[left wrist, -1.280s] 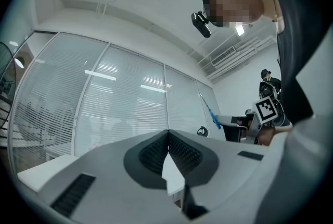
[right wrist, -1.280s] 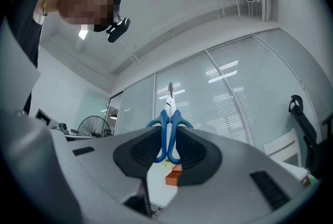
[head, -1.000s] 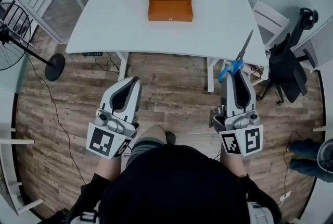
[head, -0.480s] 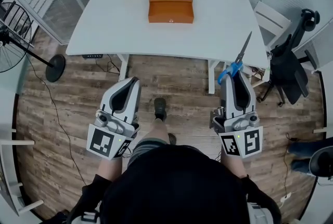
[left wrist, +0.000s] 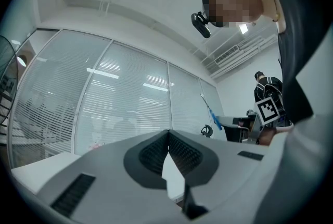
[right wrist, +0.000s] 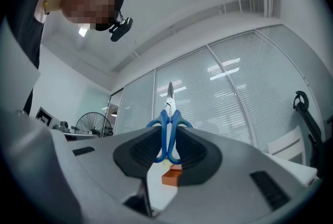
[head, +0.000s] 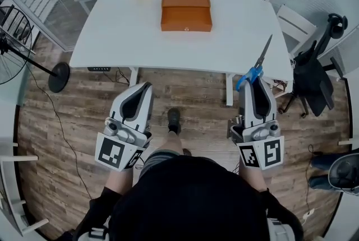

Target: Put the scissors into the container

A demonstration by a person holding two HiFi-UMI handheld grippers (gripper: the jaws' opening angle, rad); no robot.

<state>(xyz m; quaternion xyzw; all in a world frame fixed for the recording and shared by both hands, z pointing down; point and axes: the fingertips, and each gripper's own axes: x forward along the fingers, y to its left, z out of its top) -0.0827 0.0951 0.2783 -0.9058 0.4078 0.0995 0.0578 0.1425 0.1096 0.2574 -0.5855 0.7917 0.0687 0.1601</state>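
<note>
Right gripper [head: 253,82] clamped on blue handles of scissors [head: 259,59]; blades point up and forward, short of table [head: 112,32]. Left gripper [head: 142,88] closed, empty.

Risk: narrow hold on handles, so scissors may pivot or slip during reach. Box [head: 186,9] looks shut, so drop-in likely blocked.

Right gripper view alone shows pad contact on handles. Head view alone shows gap to box.

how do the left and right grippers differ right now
The right gripper holds the scissors by their blue handles, blades pointing ahead; the left gripper holds nothing. The right gripper's fingers are kept apart by the handles; the left gripper's fingertips meet. Both hover over the floor, short of the white table.
</note>
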